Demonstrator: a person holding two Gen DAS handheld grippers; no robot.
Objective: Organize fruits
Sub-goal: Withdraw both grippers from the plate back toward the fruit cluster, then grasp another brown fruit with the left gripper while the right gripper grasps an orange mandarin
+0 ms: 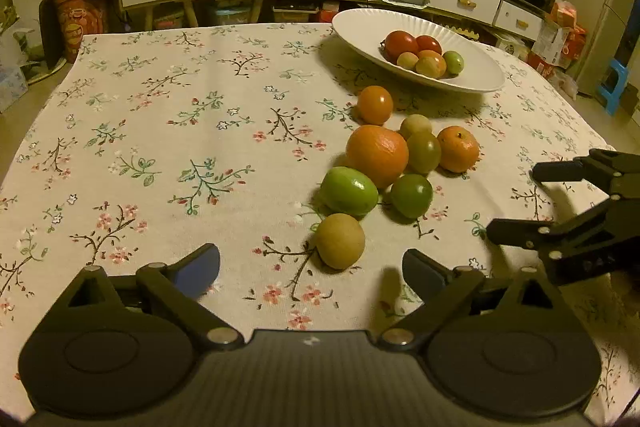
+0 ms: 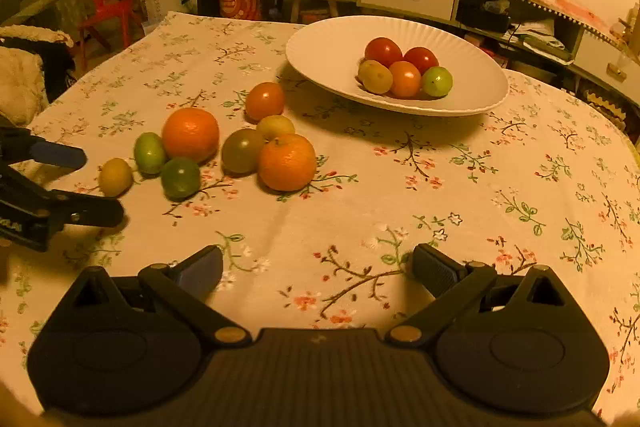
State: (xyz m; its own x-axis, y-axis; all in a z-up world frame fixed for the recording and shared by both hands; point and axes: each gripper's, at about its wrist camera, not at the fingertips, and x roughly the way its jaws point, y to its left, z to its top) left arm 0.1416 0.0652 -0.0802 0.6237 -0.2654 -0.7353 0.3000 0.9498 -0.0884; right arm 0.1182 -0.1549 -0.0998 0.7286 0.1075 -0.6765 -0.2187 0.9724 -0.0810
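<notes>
Left hand-held gripper [image 1: 311, 269]: jaws wide apart, nothing clamped, a yellow-brown fruit [image 1: 340, 241] just ahead between the blue pads [image 1: 202, 267], not touched. Right hand-held gripper [image 2: 318, 269]: jaws apart too, empty, over bare cloth, well apart from the fruit. Each gripper shows at the edge of the other's view. Loose fruit on the worktop [image 1: 160, 147], 8 in one cluster: 2 oranges, big orange [image 1: 377, 155] and small orange [image 1: 458, 149]; 1 orange tomato [image 1: 374, 104]; 3 green fruits, nearest an oval one [image 1: 349, 191]; 2 yellowish, counting the one by the left gripper. Most of the cluster touch or sit just beside each other. Plate [image 1: 352, 23]: 1, white, ribbed, beyond the cluster, holding 5 fruits touching in a clump: 2 red, 1 orange, 1 yellow, 1 green. Floral cloth covers the worktop.
</notes>
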